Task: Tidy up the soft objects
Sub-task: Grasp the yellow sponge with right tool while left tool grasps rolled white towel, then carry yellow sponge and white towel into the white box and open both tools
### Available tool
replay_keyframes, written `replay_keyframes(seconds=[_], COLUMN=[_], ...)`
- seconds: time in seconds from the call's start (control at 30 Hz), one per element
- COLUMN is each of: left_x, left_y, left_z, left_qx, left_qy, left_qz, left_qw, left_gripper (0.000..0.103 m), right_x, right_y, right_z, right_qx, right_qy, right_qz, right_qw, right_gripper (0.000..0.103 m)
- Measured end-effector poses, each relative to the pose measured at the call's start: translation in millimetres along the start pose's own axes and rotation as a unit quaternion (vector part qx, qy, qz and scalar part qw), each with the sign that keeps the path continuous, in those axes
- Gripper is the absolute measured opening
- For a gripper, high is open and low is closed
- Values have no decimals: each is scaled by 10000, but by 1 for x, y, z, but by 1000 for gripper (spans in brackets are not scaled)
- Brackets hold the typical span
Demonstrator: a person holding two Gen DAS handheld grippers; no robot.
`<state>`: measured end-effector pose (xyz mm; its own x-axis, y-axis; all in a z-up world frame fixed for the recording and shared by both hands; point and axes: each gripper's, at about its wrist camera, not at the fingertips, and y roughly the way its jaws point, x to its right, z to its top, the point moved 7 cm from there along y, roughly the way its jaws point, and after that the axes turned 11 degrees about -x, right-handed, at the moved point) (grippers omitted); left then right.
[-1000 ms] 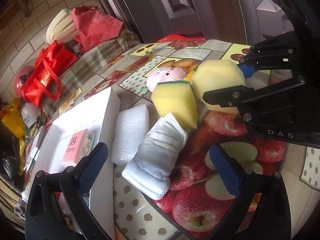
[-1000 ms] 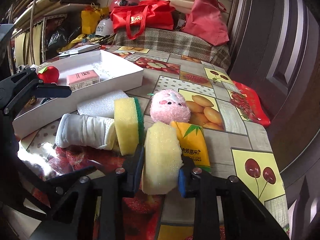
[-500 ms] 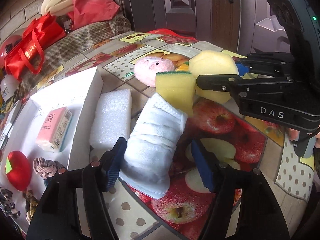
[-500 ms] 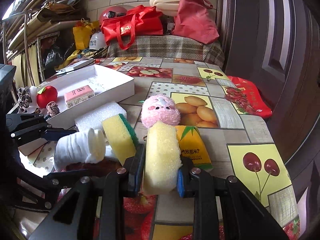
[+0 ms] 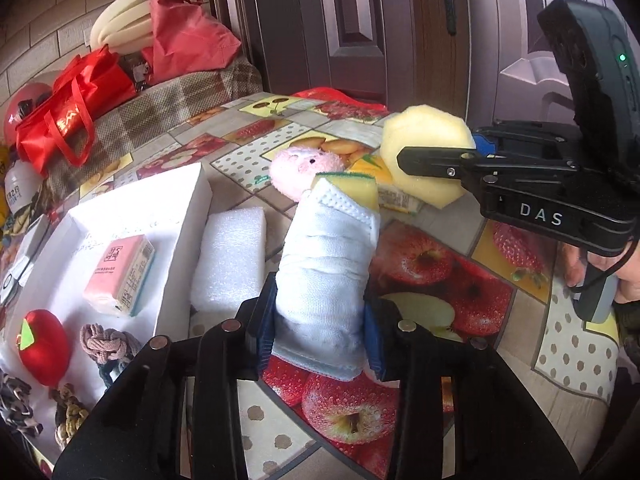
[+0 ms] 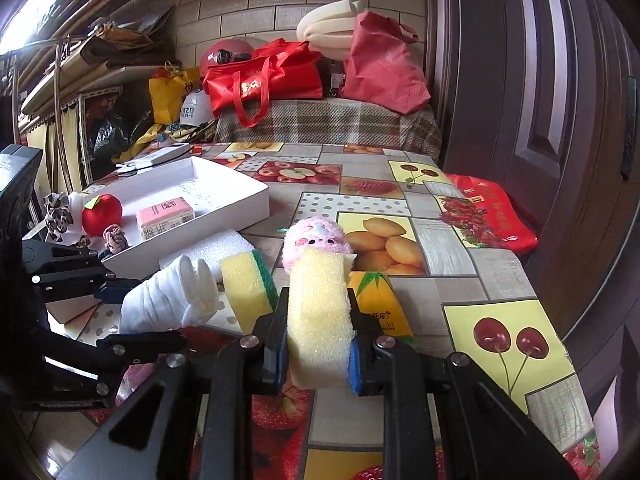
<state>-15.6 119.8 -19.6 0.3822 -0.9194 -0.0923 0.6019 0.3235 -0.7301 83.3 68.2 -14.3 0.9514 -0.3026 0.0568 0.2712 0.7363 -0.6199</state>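
Left gripper (image 5: 320, 332), wide open a second ago, now clamps the rolled white cloth (image 5: 326, 264) and tilts it up beside the white box (image 5: 188, 240); right gripper (image 6: 316, 354) still grips the pale yellow sponge (image 6: 320, 312), so both seem ready for boxing.

A second ago our left gripper (image 5: 320, 320) hangs open above the rolled white towel (image 5: 326, 268); now its jaws are clamped on the roll's lower end and the roll is tipped up off the bench (image 5: 420, 264). Our right gripper (image 6: 316, 344) now carries the pale yellow sponge (image 6: 318, 312) higher, clear of the cloth.
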Motion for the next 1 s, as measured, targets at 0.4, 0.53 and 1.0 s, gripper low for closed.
replay_keyframes(seconds=[0.4, 0.53, 1.0], left_x=[-84, -120, -145], left_y=[-75, -81, -86], left_z=[-26, -39, -52], left_qx=[1330, 1343, 1382], left_qy=[-996, -1355, -1721], left_qz=[906, 1216, 1373], left_qw=[9819, 9741, 9656], left_gripper=[37, 37, 37], right_x=[13, 5, -73], right_y=[-6, -3, 4], right_z=[6, 9, 20], right_qx=[253, 341, 451], right_qy=[434, 538, -368], right_qz=[-265, -198, -144], right_qw=[9984, 9978, 9982], right_gripper=[22, 22, 22])
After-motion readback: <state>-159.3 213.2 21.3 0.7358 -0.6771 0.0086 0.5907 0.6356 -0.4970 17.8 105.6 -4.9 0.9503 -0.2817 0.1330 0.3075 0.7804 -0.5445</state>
